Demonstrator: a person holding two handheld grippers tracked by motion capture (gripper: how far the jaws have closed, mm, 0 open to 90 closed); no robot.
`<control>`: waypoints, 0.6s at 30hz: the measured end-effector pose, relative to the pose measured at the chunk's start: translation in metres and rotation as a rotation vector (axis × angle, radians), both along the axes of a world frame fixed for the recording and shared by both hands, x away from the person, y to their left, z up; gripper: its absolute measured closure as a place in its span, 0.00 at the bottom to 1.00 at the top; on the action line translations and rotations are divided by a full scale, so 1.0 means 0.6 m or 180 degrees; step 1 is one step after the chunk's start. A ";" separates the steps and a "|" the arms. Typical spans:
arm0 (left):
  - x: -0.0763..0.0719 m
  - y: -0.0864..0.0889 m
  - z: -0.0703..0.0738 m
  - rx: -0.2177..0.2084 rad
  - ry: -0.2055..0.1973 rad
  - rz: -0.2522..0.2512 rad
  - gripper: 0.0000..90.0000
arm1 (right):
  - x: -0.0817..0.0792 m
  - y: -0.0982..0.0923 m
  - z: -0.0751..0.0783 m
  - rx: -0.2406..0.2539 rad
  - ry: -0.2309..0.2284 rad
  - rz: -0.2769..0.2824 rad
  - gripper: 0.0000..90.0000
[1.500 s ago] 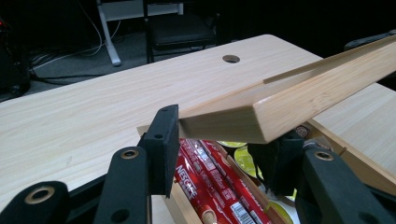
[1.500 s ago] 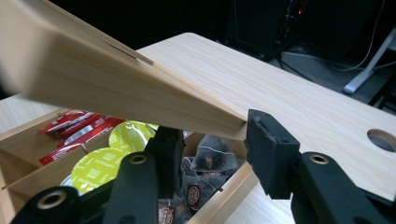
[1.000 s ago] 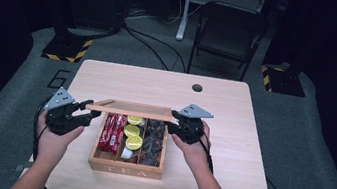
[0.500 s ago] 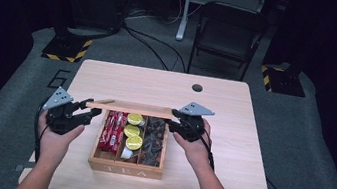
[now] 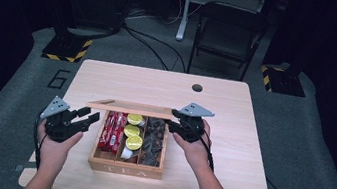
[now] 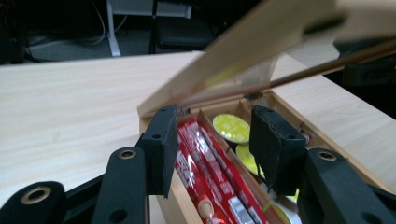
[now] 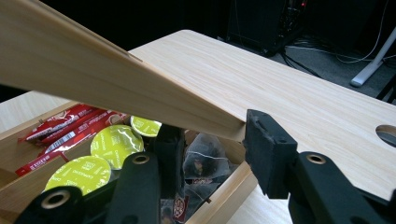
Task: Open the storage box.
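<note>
Behind table (image 5: 251,137), dark folding chair (image 5: 229,33).

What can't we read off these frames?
- Tea box far compartments: the lid hides them in the high view.
- Red packets: print blurred in the left gripper view.
- Right claw: lid corner sits between its jaws; contact unclear.
- Tea bags: partly behind that claw's jaw.
</note>
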State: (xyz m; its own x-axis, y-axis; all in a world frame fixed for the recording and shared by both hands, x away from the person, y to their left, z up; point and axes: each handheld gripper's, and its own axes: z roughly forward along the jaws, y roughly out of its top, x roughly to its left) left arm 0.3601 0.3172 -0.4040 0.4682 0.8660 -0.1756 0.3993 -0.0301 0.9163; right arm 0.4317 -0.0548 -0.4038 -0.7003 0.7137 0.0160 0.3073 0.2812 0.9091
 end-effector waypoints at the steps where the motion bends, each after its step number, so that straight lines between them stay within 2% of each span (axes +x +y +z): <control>1: -0.001 -0.001 -0.004 -0.0008 0.0021 0.0005 0.58 | 0.000 0.000 0.000 0.0004 0.0006 0.0002 0.64; 4: -0.001 -0.005 -0.018 0.0036 0.0064 -0.0001 0.58 | 0.000 0.000 0.000 0.0005 -0.0008 0.0005 0.64; 8: 0.001 -0.011 -0.033 0.0020 0.0125 -0.0025 0.58 | -0.001 0.000 0.000 -0.0006 -0.0003 0.0013 0.64; 18: 0.010 -0.036 -0.075 0.0171 0.0333 -0.0035 0.59 | 0.000 0.000 0.000 -0.0007 -0.0018 0.0028 0.64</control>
State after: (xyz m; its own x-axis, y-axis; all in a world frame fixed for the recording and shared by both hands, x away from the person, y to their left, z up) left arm 0.3661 0.2953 -0.4488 0.4592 0.8704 -0.1775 0.4921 -0.0830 0.8666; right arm 0.4318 -0.0548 -0.4040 -0.7067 0.7075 0.0104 0.2996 0.2859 0.9102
